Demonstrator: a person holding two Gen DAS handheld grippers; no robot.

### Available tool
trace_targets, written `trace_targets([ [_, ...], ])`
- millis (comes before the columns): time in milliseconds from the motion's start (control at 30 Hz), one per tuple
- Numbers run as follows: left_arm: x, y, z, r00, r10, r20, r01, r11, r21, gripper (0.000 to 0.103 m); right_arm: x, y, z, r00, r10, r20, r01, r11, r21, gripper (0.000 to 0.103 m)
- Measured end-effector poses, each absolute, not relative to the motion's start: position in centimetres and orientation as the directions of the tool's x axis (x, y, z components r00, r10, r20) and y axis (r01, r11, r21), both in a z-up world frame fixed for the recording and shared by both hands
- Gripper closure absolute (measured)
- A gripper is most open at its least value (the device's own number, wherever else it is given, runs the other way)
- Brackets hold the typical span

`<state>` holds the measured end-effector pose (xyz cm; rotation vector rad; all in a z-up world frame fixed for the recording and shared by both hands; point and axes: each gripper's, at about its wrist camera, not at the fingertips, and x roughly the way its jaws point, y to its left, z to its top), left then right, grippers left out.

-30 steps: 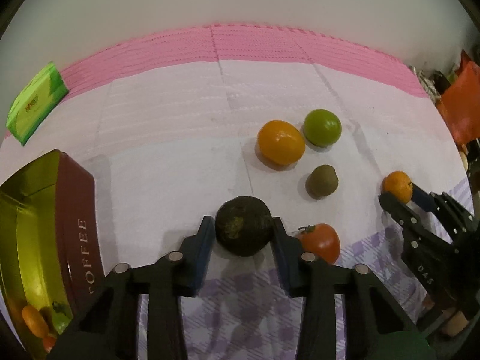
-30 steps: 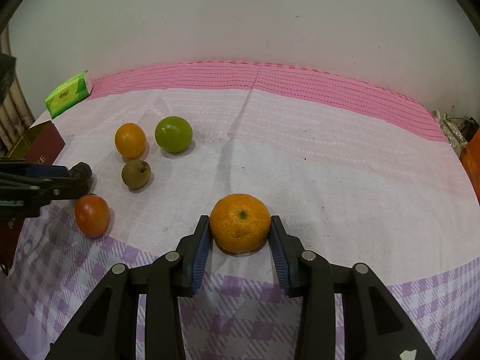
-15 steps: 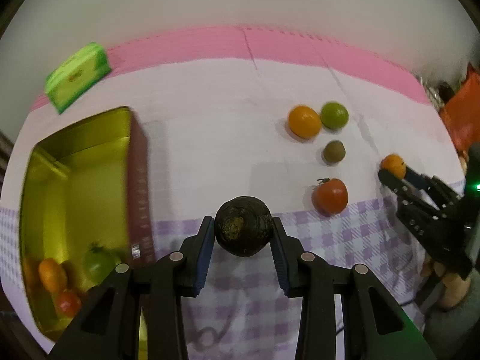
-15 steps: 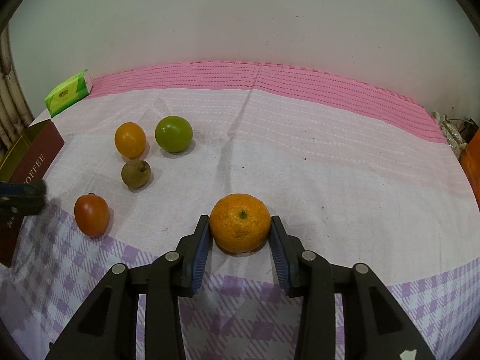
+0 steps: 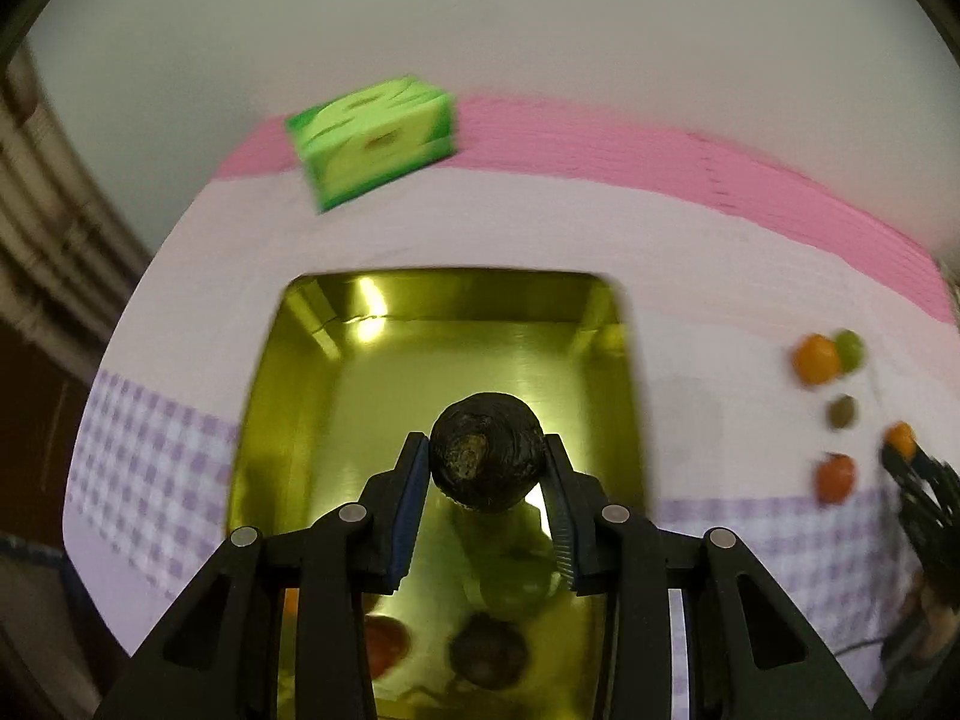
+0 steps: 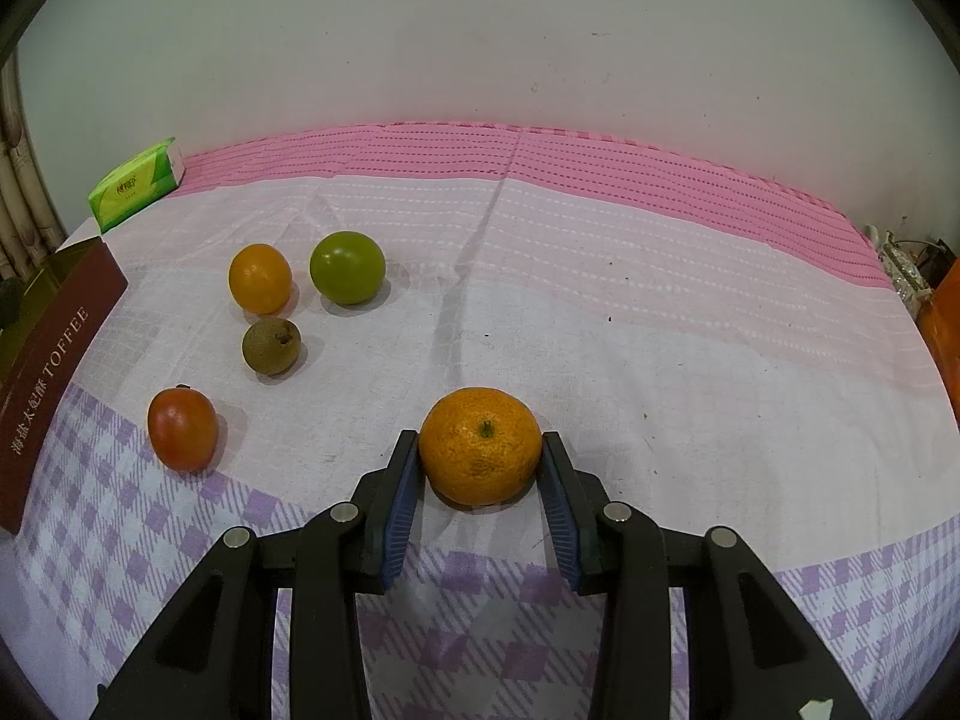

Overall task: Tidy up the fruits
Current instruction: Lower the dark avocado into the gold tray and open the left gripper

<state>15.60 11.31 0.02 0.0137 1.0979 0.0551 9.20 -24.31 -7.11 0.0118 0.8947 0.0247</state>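
Observation:
My left gripper [image 5: 485, 449] is shut on a dark, wrinkled round fruit [image 5: 487, 462] and holds it in the air above the open gold-lined toffee tin [image 5: 282, 396]. In the tin's near end lie a green fruit [image 5: 516, 585], a dark fruit [image 5: 489, 648] and a red one [image 5: 384, 645]. My right gripper [image 6: 479, 441] is shut on a mandarin [image 6: 480, 450] that rests on the cloth. To its left on the cloth lie an orange [image 6: 260, 278], a green fruit [image 6: 347, 267], a brown fruit [image 6: 271, 345] and a red fruit [image 6: 182, 429].
A green tissue pack [image 6: 135, 185] lies at the far left by the wall. The tin's brown side [image 6: 54, 348] stands at the left edge of the right wrist view. An orange object [image 6: 948, 324] sits off the table's right end.
My left gripper carried the dark fruit left, up from the cloth beside the tin to a spot over the tin's inside. The right gripper and mandarin stayed still.

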Motion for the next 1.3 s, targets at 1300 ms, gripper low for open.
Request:
trace_targets([
  [1300,12.7,14.8,-1.3,0.397,0.027,-0.917,-0.095,0.995,-0.012,0.064,9.3,-24.4,-7.1,0.614,0.037,-0.788,-0.019,0.999,0.032,0.066],
])
